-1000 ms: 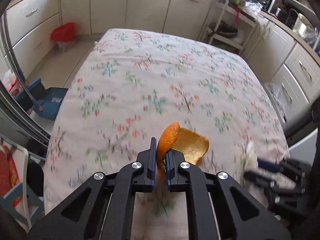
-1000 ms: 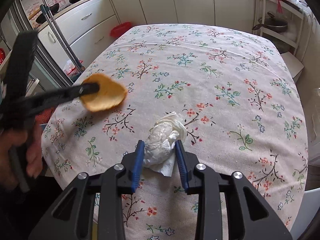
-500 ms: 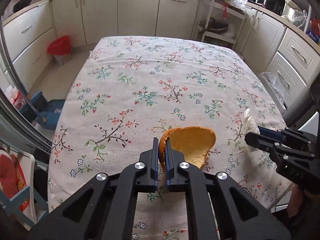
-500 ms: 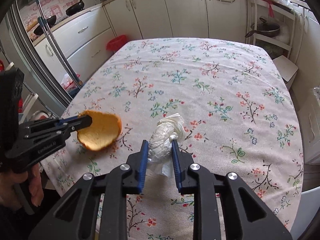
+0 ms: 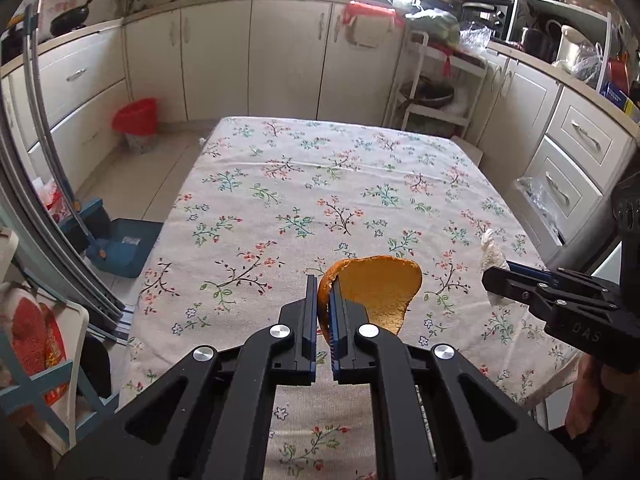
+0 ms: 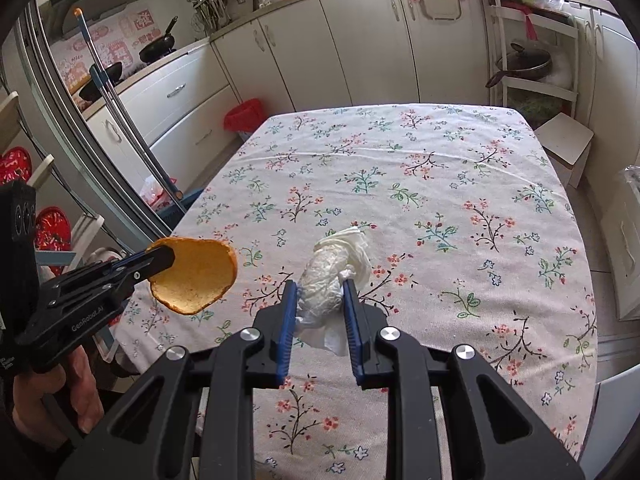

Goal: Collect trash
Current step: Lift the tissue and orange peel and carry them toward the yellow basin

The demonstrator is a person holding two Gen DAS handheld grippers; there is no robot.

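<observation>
Trash is in both grips: the left hand-held gripper [image 5: 323, 312] pinches orange peel [image 5: 376, 294], the right hand-held gripper [image 6: 320, 312] clamps a crumpled tissue [image 6: 330, 276], and the red-lined bin [image 5: 136, 122] lies far ahead-left, nearer the left hand.

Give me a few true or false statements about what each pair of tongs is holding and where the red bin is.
1. The left tongs are shut on the peel. True.
2. The right tongs hold a plastic bottle. False: they grip a crumpled tissue.
3. The peel lies flat on the tablecloth. False: it hangs in the air, pinched by its edge.
4. A red bin stands on the floor by the cabinets. True.
5. More trash lies at the table's far end. False: only the floral cloth shows there.
</observation>
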